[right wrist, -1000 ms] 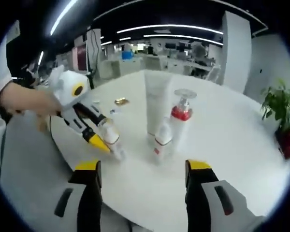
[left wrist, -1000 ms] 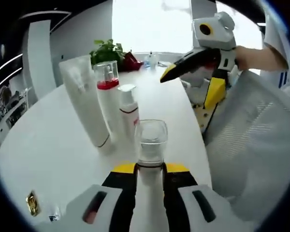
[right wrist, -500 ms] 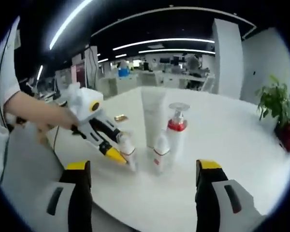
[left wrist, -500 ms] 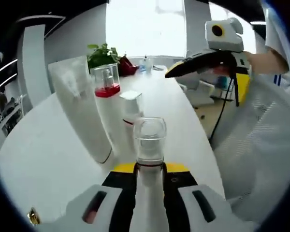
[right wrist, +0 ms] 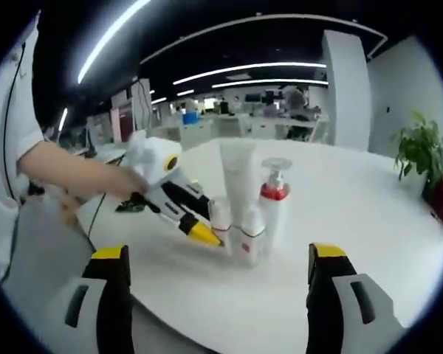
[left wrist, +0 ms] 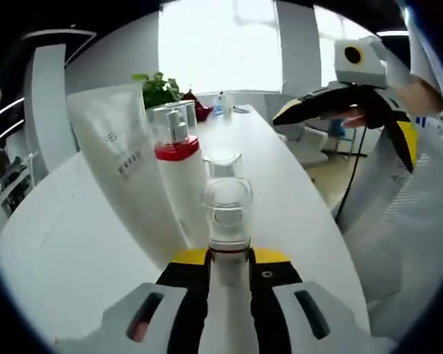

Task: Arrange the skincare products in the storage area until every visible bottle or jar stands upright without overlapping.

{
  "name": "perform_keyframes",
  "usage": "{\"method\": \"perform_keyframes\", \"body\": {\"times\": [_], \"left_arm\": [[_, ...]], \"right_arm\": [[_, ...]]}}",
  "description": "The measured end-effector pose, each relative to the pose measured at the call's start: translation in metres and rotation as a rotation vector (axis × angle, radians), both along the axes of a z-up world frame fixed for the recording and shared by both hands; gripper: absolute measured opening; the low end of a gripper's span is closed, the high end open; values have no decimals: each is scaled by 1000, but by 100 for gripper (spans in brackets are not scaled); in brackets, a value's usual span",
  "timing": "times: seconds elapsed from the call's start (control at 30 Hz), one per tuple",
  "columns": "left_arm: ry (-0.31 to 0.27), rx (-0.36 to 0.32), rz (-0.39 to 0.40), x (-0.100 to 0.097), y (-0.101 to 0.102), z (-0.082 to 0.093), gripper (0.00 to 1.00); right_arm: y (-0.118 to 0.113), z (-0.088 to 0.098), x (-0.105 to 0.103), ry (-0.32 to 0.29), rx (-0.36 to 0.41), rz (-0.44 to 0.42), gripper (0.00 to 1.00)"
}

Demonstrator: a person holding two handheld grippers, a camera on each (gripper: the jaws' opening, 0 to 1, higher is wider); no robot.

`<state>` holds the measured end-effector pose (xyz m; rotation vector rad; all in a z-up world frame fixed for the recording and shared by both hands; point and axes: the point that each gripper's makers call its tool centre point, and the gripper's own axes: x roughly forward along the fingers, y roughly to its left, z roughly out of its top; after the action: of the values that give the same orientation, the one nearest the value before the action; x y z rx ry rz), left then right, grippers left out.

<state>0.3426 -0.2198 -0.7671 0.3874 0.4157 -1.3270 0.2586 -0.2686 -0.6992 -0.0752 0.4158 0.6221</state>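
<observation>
In the left gripper view, starting at the left of the frame, you've got the big white tube (left wrist: pixel 125 162) standing on its cap, long axis near vertical and leaning a touch toward the upper left. Right beside it is the pump bottle (left wrist: pixel 179 173) with the red collar, upright, clear cap on top. Then the small white bottle (left wrist: pixel 221 164) pokes up just behind the one you're carrying, so only its clear cap shows. Centre bottom, your left gripper (left wrist: pixel 229 258) has its jaws clamped on the neck of the clear-capped bottle (left wrist: pixel 227 214), which points straight up the frame, away from the camera. Upper right, your right gripper (left wrist: pixel 310 112) hangs over the edge of the white surface (left wrist: pixel 288 199).

In the right gripper view, your left gripper (right wrist: pixel 204 234) comes in from the left, angled down to the right, with its bottle (right wrist: pixel 221 221) upright and touching the cluster. The tube (right wrist: pixel 238 177), the small bottle (right wrist: pixel 252 240) and the pump bottle (right wrist: pixel 273 203) all stand vertical at centre frame, packed tight. Your right gripper (right wrist: pixel 218 254) at the bottom has its jaws spread wide with nothing between them. A potted plant (right wrist: pixel 417 158) sits far right.

Compared with a second ago, the carried bottle was well apart from the group on the left; now it's right up against it, and the gold-ish thing on the surface has dropped out of both views.
</observation>
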Motion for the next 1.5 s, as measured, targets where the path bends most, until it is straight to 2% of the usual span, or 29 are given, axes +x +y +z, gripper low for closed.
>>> {"method": "perform_keyframes", "body": {"times": [0.37, 0.77, 0.93, 1.13, 1.5], "left_arm": [[-2, -17, -10, 11, -4, -1, 20], [1, -13, -8, 10, -2, -3, 20], [11, -23, -7, 10, -3, -1, 23], [8, 5, -7, 8, 2, -4, 24], [6, 23, 16, 2, 16, 4, 29]], "right_arm": [[2, -6, -4, 19, 13, -13, 99], [3, -9, -5, 34, 11, -15, 99], [3, -9, -5, 35, 14, -16, 99], [3, -8, -5, 35, 17, -22, 99], [1, -3, -3, 26, 20, -32, 99]]}}
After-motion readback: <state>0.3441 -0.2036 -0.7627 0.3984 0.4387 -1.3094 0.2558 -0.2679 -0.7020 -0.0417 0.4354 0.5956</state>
